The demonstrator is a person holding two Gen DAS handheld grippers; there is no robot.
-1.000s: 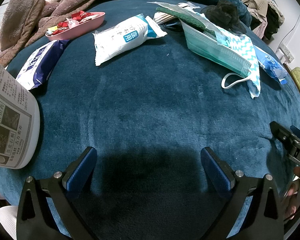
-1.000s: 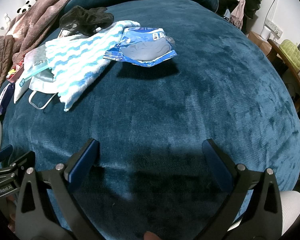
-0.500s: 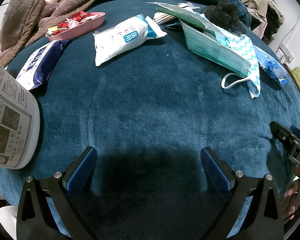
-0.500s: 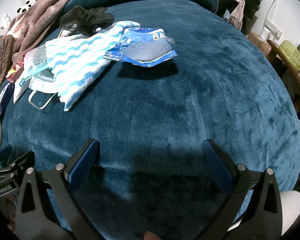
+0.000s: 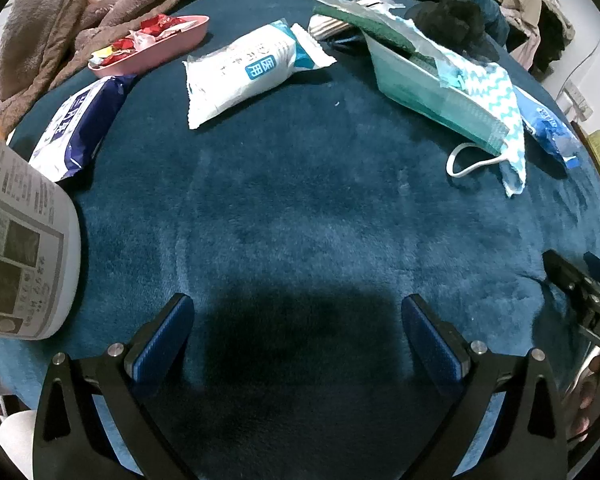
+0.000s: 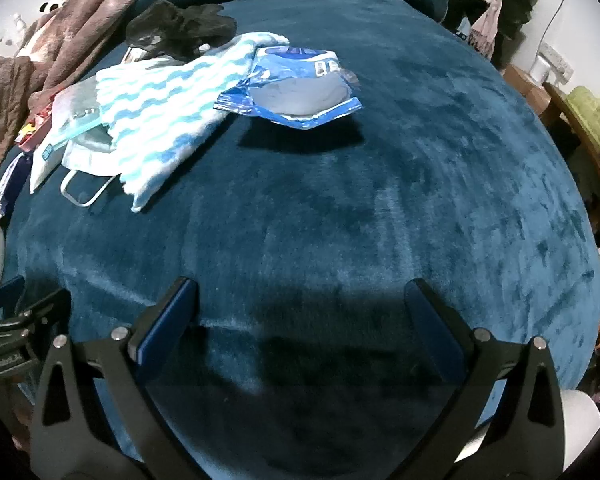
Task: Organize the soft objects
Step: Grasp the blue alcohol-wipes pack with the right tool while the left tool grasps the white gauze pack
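Soft things lie on a dark blue plush cushion (image 5: pixel 300 208). In the left wrist view a white and teal pack (image 5: pixel 248 74) and a navy tissue pack (image 5: pixel 80 128) lie far left; a green face mask (image 5: pixel 432 96), a blue-white zigzag cloth (image 5: pixel 496 100) and a black cloth (image 5: pixel 452 20) lie far right. In the right wrist view the zigzag cloth (image 6: pixel 168 116), a blue foil pouch (image 6: pixel 296 88) and the black cloth (image 6: pixel 180 30) lie ahead. My left gripper (image 5: pixel 296 332) and right gripper (image 6: pixel 300 316) are open and empty, low over the near cushion.
A pink tray (image 5: pixel 152 46) of red sweets and a brown blanket (image 5: pixel 60 28) are at the far left. A newspaper-print cylinder (image 5: pixel 16 264) stands at the left edge. Clothes (image 6: pixel 484 4) and a side table (image 6: pixel 580 120) lie past the cushion's right side.
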